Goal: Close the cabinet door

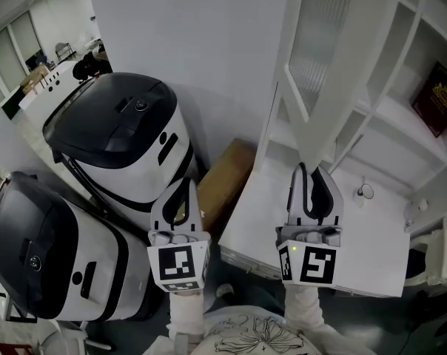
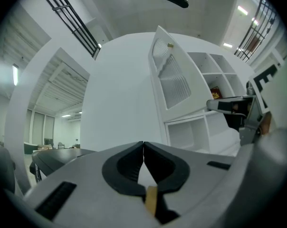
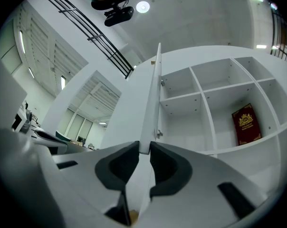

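The white cabinet door (image 1: 334, 65) stands open, swung out from the shelf cabinet (image 1: 401, 124). In the head view my right gripper (image 1: 314, 174) reaches up to the door's lower corner, one jaw on each side of the panel. In the right gripper view the door's edge (image 3: 150, 103) runs straight down between the fingertips of the right gripper (image 3: 144, 148), and both pads touch it. My left gripper (image 1: 185, 187) hangs lower left of the door, shut on nothing; the left gripper (image 2: 143, 144) has its tips meeting. From there the door (image 2: 174, 75) shows at upper right.
Two black-and-white machines (image 1: 120, 132) (image 1: 38, 250) stand to the left, close to my left gripper. A brown cardboard box (image 1: 227, 176) leans between them and the cabinet. A red book (image 1: 436, 98) sits in an open shelf compartment. A white wall (image 1: 194, 28) is behind the door.
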Motion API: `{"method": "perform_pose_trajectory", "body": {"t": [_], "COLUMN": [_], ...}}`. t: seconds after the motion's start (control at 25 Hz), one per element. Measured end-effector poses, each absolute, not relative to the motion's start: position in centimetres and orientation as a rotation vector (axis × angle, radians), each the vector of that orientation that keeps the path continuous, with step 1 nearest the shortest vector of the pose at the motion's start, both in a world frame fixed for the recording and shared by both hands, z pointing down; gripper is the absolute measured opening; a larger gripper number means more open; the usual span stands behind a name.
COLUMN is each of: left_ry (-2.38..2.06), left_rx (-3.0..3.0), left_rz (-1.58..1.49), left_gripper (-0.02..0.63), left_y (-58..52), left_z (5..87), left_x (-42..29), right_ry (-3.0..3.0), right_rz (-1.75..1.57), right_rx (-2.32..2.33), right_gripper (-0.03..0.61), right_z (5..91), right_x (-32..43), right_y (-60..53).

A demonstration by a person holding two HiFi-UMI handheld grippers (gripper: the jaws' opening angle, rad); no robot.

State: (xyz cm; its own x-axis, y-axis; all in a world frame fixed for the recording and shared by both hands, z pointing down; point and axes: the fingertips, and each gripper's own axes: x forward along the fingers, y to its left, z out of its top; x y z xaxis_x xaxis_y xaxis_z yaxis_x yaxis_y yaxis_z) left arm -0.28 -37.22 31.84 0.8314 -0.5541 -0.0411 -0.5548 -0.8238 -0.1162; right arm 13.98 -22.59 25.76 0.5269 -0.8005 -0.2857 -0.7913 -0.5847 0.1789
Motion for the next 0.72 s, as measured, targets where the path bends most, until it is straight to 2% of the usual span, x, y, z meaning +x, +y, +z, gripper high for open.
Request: {"method": "perform_pose_trajectory", "body": {"t": [0.72], "left_ry": [0.659], "left_rx": [-2.957], "left_rz": [-0.023], "left_gripper": [0.005], "left_y": [-35.0], "left_z": [33.1], "left_x": [4.7], "right_ry": [-1.504], "right_rz": [-0.495], "right_rx": [2.778], "right_gripper": [0.063], "right_z": [26.0], "right_x": [17.3], "right_y": [-19.9]}}
